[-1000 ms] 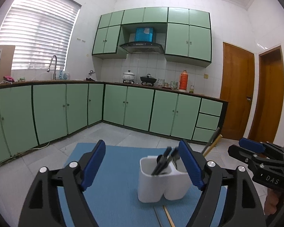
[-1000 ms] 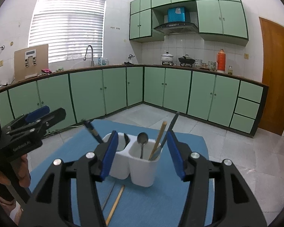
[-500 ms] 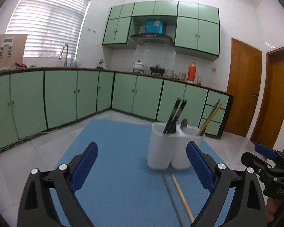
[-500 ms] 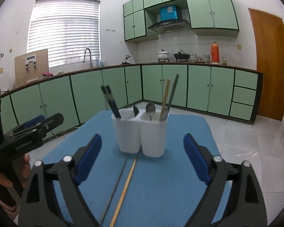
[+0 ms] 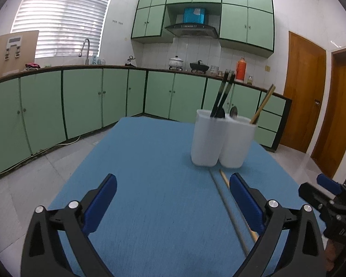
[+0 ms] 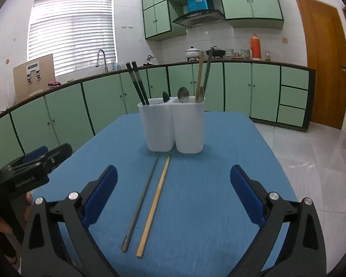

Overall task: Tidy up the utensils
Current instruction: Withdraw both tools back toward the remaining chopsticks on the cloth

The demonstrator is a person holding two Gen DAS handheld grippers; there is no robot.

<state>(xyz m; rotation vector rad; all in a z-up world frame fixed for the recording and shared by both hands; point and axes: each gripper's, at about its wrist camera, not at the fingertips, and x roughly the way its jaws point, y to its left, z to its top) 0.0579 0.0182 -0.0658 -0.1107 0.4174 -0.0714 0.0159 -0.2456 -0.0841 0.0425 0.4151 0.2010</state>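
A white two-compartment holder (image 6: 173, 127) (image 5: 221, 143) stands upright on the blue mat (image 6: 219, 184). It holds black chopsticks (image 6: 137, 85), spoons (image 6: 183, 94), a wooden chopstick (image 6: 200, 76) and a grey one. In front of it a loose grey chopstick (image 6: 141, 198) (image 5: 228, 212) and a loose wooden chopstick (image 6: 154, 200) (image 5: 224, 179) lie side by side on the mat. My right gripper (image 6: 173, 170) hovers short of the holder with its jaws opening. The loose pair lies below its gap, untouched. My left gripper (image 5: 172, 180) is also opening, with nothing in it, left of the pair.
Green cabinets (image 5: 80, 101) and a counter with a sink tap (image 5: 86, 50), pots and an orange flask (image 6: 255, 47) line the far walls. Wooden doors (image 5: 304, 92) stand at the right. Pale floor tiles surround the mat-covered table.
Both grippers have sunk and drawn back from the holder, and their jaws have spread wider. The two loose chopsticks on the mat have come fully into view.
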